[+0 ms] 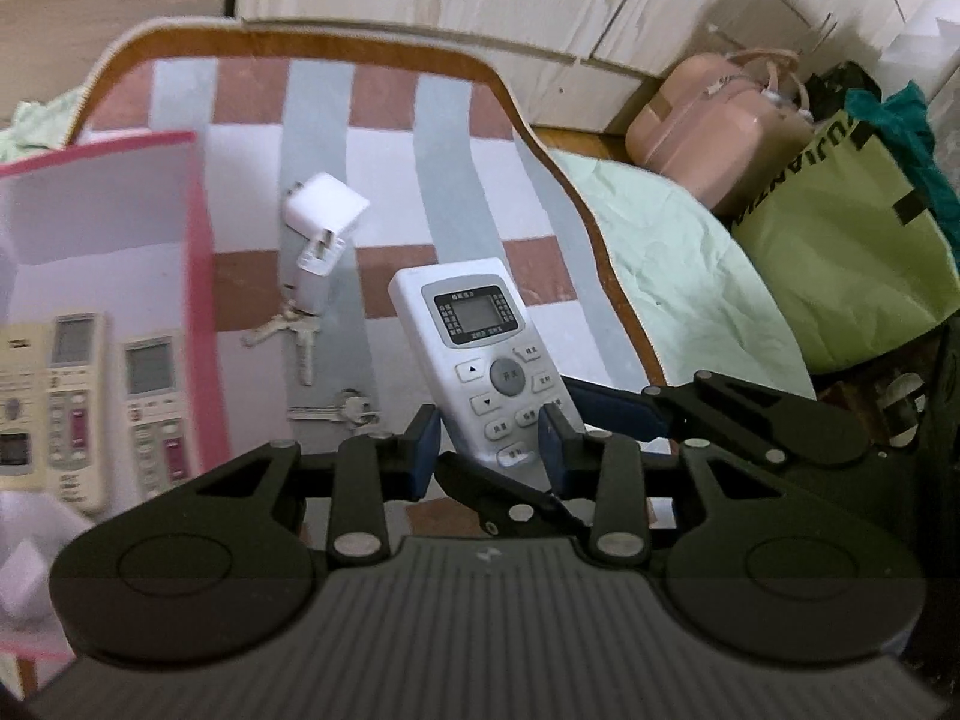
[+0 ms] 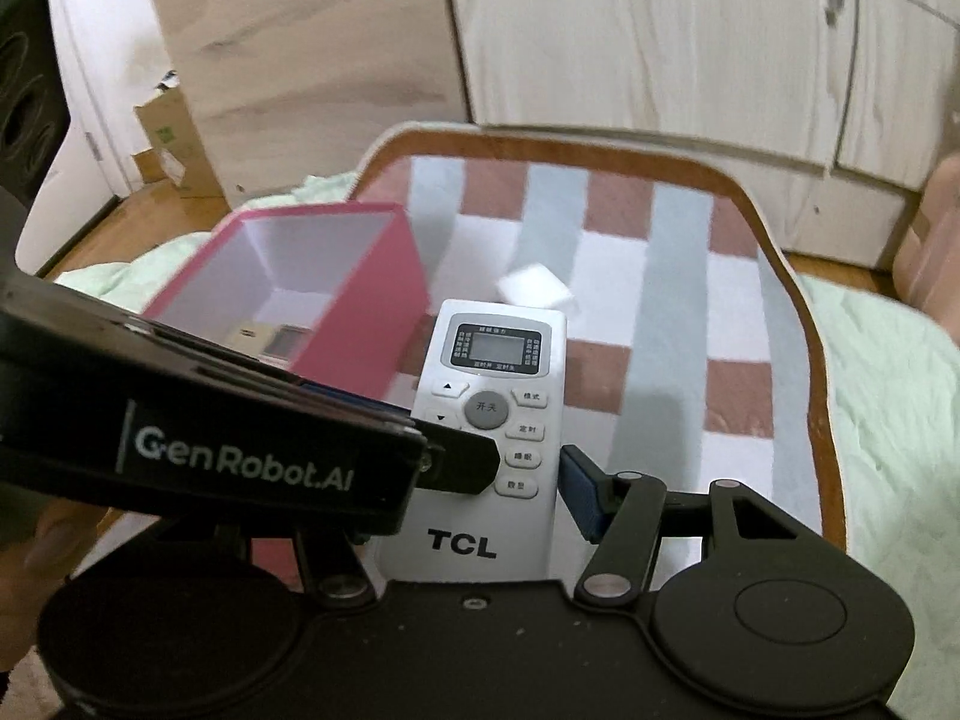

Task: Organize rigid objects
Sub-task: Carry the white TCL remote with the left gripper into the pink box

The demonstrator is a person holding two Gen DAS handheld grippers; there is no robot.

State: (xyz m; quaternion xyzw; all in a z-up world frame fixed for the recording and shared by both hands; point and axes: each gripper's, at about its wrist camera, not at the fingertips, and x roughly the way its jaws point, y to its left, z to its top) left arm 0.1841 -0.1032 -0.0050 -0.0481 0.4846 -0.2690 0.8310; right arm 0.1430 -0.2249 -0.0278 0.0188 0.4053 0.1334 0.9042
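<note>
The left hand-held gripper stands narrow, clamped on the remote's lower end. The right hand-held gripper straddles it wider, its visible pad against the edge (the other is hidden). The remote hangs above the mat, just right of the pink box. My advice: carry it level over the box wall and lay it beside the remotes inside. The charger and keys lie near, below the likely path.

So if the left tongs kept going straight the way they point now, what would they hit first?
They already clamp the white TCL remote. Beyond it the line seems to meet the checked mat near the white charger, though depth is unclear.
</note>
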